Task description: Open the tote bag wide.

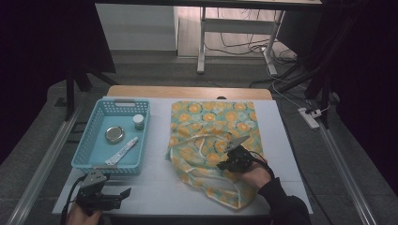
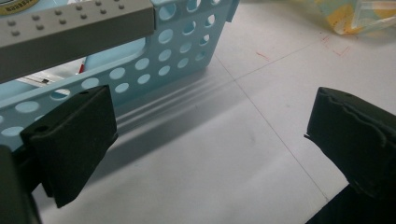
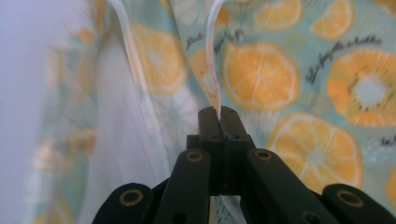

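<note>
Your right gripper (image 1: pixel 231 161) is clamped on the white hem of the orange-slice cloth (image 1: pixel 213 123); the jaws meet with the hem pinched between them. The cloth lies on the right half of the worktop (image 1: pixel 155 187), its near-left part folded over. Your left gripper (image 1: pixel 123 194) rests at the near-left corner, jaws wide apart and holding nothing, just beside the blue basket (image 1: pixel 89 152).

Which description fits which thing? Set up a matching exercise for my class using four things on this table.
Things:
1. basket
2. cloth
3. right gripper
4. left gripper

Descriptions:
a. jaws wide apart over bare table
b. orange-slice print
c. light blue, perforated walls
d. shut on the cloth's white hem

Pairs: 1-c, 2-b, 3-d, 4-a
</note>
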Demonstrator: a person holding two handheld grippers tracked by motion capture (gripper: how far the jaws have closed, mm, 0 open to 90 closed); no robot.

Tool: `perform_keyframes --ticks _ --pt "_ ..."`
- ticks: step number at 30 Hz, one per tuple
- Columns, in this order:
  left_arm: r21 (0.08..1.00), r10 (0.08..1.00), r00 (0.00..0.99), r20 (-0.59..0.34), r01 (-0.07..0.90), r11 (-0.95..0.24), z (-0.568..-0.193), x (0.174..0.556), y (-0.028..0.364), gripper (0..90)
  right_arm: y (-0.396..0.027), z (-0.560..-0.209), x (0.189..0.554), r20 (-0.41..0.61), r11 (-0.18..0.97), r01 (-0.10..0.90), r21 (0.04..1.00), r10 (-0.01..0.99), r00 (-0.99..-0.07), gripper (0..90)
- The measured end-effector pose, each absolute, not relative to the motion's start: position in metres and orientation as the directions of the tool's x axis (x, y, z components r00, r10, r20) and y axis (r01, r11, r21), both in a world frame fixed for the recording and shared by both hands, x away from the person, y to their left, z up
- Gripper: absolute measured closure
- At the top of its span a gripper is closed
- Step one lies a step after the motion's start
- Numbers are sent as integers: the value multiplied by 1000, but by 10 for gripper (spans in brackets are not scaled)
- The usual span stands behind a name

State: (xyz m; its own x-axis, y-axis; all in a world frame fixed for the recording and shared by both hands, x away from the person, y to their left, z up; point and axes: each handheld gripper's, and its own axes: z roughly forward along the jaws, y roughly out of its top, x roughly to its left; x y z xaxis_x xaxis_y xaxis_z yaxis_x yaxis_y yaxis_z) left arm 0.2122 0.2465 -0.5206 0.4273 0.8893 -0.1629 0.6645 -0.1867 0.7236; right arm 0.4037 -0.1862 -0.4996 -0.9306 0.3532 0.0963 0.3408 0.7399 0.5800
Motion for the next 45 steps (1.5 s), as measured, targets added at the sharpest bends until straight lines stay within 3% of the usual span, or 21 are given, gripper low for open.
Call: perform_keyframes --ticks 24,45 --pt "726 889 428 -165 663 -184 -521 212 247 16 -146 -425 427 14 654 254 712 350 -937 900" --pt "727 888 426 -173 664 -176 -521 212 248 15 -141 -390 453 3 572 254 780 401 -916 900"
